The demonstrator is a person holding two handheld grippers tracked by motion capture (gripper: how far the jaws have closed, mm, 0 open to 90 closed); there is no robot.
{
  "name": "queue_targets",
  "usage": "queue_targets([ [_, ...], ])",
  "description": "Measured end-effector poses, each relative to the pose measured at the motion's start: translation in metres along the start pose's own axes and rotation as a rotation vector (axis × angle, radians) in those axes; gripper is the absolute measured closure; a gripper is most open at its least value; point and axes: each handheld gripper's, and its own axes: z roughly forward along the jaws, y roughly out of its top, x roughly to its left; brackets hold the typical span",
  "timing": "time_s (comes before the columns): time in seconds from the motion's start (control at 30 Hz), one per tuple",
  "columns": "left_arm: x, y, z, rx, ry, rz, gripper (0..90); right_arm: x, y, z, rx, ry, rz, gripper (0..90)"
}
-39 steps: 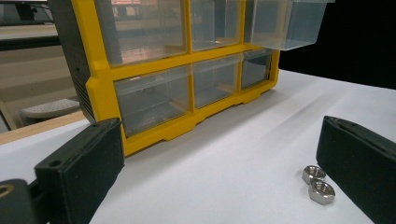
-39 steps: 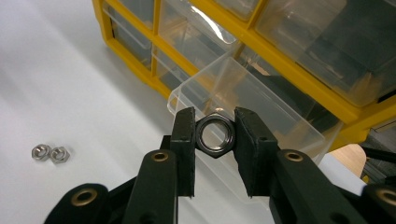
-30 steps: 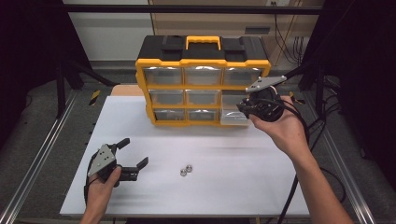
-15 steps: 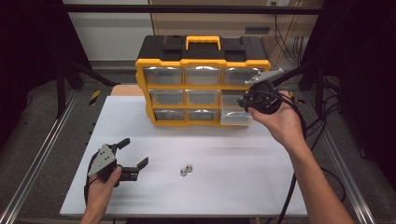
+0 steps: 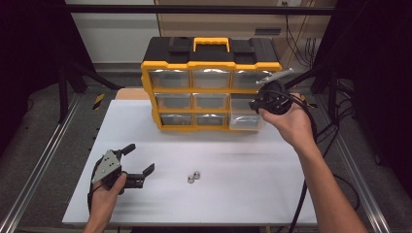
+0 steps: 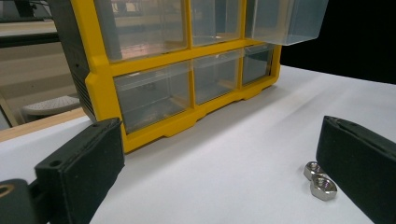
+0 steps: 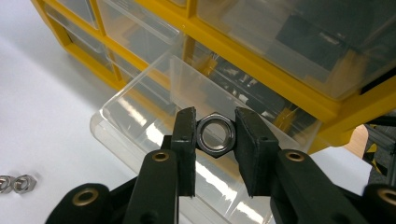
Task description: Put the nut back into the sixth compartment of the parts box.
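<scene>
High view: the right gripper (image 5: 256,103), right of centre, is at the yellow-framed organiser's (image 5: 212,88) pulled-out clear plastic drawer (image 5: 244,121); the left gripper (image 5: 138,162), lower left, rests spread on the white surface (image 5: 252,165).

Left gripper view: two loose steel nuts (image 6: 319,181) lie lower right.

Right gripper view: it pinches a silver hexagonal steel nut (image 7: 215,134) at centre, above the drawer.

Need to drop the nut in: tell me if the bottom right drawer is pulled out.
Out: the clear drawer juts from the yellow organizer, under the nut.
</scene>
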Motion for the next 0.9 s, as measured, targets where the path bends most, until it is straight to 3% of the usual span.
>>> queue_targets([
  [0.43,0.000,0.000,0.000,0.000,-0.001,0.000,1.0,0.000,-0.002,0.017,0.041,0.012,0.023,69.3],
  [0.7,0.000,0.000,0.000,0.000,0.001,0.000,1.0,0.009,-0.001,0.008,-0.020,-0.001,0.004,47.0],
  [0.9,0.000,0.000,0.000,0.003,0.002,0.002,1.0,0.029,0.001,-0.005,-0.083,0.008,-0.069,29.8],
])
